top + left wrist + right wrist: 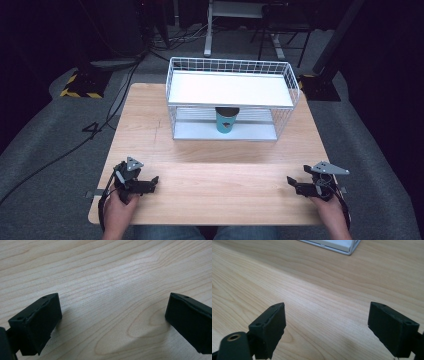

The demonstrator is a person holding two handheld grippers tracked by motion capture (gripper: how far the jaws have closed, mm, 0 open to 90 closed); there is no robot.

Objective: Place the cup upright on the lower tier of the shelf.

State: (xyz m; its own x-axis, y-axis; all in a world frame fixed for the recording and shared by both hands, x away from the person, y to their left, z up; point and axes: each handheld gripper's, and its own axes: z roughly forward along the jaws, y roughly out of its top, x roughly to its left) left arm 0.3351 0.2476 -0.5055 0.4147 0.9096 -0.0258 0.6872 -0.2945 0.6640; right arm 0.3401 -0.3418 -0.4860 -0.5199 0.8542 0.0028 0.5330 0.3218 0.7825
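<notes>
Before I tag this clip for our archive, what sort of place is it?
Probably a lab or studio set up for recording: a wooden table with a wire rack, dark surroundings, floor cables and hazard-striped stand bases.

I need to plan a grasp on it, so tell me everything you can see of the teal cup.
The teal cup stands upright on the lower shelf of the white wire rack, near the middle and toward the front edge. It tapers downward, has a dark rim or lid on top and a small dark mark on its side. Material cannot be told. Only the lower shelf touches it; both grippers are far off.
</notes>
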